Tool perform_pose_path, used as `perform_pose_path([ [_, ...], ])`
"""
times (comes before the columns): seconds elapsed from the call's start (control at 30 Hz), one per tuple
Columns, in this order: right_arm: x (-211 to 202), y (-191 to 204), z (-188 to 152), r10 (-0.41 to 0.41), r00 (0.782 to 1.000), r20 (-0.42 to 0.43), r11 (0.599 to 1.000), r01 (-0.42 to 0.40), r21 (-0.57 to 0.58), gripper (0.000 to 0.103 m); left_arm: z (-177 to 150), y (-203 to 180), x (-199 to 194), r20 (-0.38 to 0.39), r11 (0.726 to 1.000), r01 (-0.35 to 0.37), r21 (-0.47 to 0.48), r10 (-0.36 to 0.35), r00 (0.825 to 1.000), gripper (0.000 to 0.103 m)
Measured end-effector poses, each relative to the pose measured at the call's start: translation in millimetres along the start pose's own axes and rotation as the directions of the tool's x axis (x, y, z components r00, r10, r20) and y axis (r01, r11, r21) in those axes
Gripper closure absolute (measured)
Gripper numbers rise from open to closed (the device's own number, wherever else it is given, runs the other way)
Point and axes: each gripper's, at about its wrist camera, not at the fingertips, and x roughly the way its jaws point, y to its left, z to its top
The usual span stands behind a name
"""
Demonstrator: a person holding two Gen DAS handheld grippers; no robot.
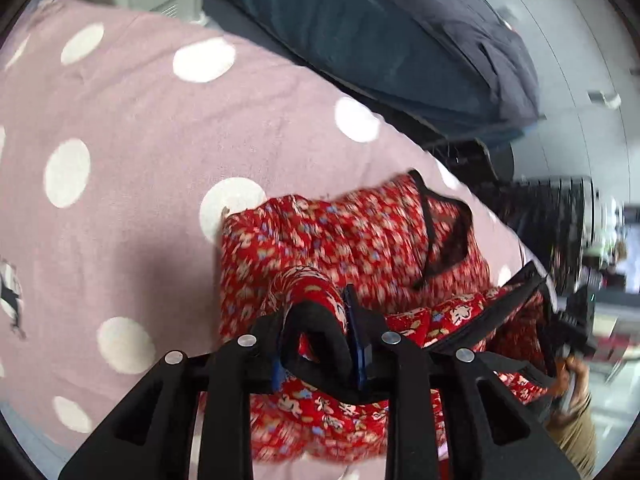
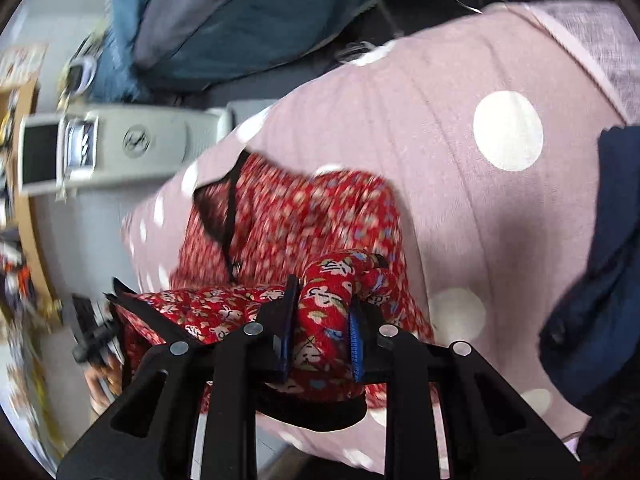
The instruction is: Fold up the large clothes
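Observation:
A red floral garment with black trim [image 1: 344, 236] lies bunched on a pink bedspread with white dots [image 1: 132, 128]; it also shows in the right wrist view [image 2: 312, 216]. My left gripper [image 1: 320, 336] is shut on a black-trimmed edge of the garment and holds it lifted. My right gripper [image 2: 324, 320] is shut on a bunched fold of the same red garment. The right gripper with the hand holding it shows at the right edge of the left wrist view [image 1: 568, 328], the left one at the left of the right wrist view [image 2: 96, 340]. The cloth stretches between them.
A dark blue-grey duvet or cushion [image 1: 400, 40] lies behind the bedspread [image 2: 480, 208]. A dark navy cloth [image 2: 600, 260] lies on the bedspread at the right. A white appliance [image 2: 132, 144] stands beside the bed. Cluttered shelves [image 1: 600, 240] stand beyond the bed's edge.

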Motion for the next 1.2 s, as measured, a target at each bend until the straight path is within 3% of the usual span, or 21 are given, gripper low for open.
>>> perform_pose_path([
  [0.07,13,-13,6,0.031,0.999,0.020,0.997,-0.032,0.075,0.080,-1,15,15,0.016,0.996,0.047,-0.071,-0.046,0.999,0.071],
  [0.13,25,-29,9,0.083,0.996,0.043,0.985,-0.088,0.147,0.080,-1,35,19,0.053,0.976,0.150,-0.155,-0.144,0.988,0.060],
  [0.17,29,-35,10,0.102,0.993,0.053,0.979,-0.110,0.172,0.080,-1,50,17,0.084,0.953,0.222,-0.204,-0.209,0.974,0.043],
  [0.2,31,-42,11,0.120,0.991,0.063,0.972,-0.131,0.196,0.080,-1,59,14,0.108,0.941,0.250,-0.228,-0.230,0.967,0.023],
  [0.33,39,-58,15,0.206,0.975,0.084,0.936,-0.221,0.273,0.076,-5,98,-18,0.213,0.939,0.239,-0.247,-0.188,0.959,0.023],
  [0.43,39,-71,13,0.320,0.937,0.142,0.861,-0.350,0.369,0.065,-14,106,-35,0.228,0.953,0.214,-0.214,-0.164,0.960,0.021],
  [0.53,32,-75,7,0.426,0.878,0.218,0.796,-0.479,0.370,0.050,-30,100,-47,0.273,0.962,0.229,-0.150,-0.182,0.945,0.016],
  [0.6,23,-71,0,0.468,0.845,0.260,0.783,-0.533,0.322,0.038,-47,94,-56,0.306,0.969,0.226,-0.101,-0.186,0.934,0.012],
  [0.67,7,-70,-5,0.470,0.831,0.298,0.796,-0.545,0.262,0.036,-61,93,-61,0.338,0.975,0.207,-0.076,-0.170,0.926,0.011],
  [0.77,-23,-65,-18,0.339,0.876,0.343,0.905,-0.403,0.137,0.025,-81,102,-72,0.396,0.972,0.213,-0.102,-0.157,0.905,0.010],
  [0.83,-30,-45,-34,0.167,0.932,0.323,0.986,-0.167,-0.029,0.025,-90,107,-75,0.422,0.973,0.201,-0.114,-0.136,0.896,0.010],
  [0.9,-25,-27,-52,0.083,0.949,0.303,0.985,-0.032,-0.170,0.025,-97,117,-79,0.441,0.969,0.202,-0.142,-0.121,0.890,0.010],
  [0.97,-14,-19,-70,0.064,0.958,0.278,0.965,0.011,-0.260,0.025,-105,123,-79,0.476,0.950,0.260,-0.173,-0.150,0.867,0.009],
  [1.0,-9,-18,-74,0.058,0.961,0.269,0.962,0.019,-0.274,0.025,-107,118,-75,0.468,0.948,0.273,-0.162,-0.170,0.867,0.009],
  [1.03,-1,-18,-79,0.044,0.964,0.263,0.960,0.031,-0.277,0.025,-108,112,-71,0.445,0.954,0.262,-0.145,-0.174,0.879,0.009],
  [1.07,7,-20,-81,0.021,0.965,0.260,0.962,0.051,-0.267,0.025,-109,96,-61,0.387,0.971,0.219,-0.092,-0.167,0.907,0.008],
  [1.1,13,-22,-83,0.009,0.966,0.259,0.965,0.060,-0.257,0.025,-111,81,-52,0.346,0.981,0.189,-0.039,-0.164,0.924,0.008],
  [1.17,22,-30,-86,0.012,0.965,0.261,0.971,0.050,-0.232,0.026,-121,53,-33,0.289,0.986,0.158,0.053,-0.167,0.943,0.008],
  [1.2,25,-29,-88,0.029,0.966,0.258,0.972,0.033,-0.233,0.031,-125,43,-23,0.274,0.987,0.144,0.073,-0.159,0.949,0.008],
])
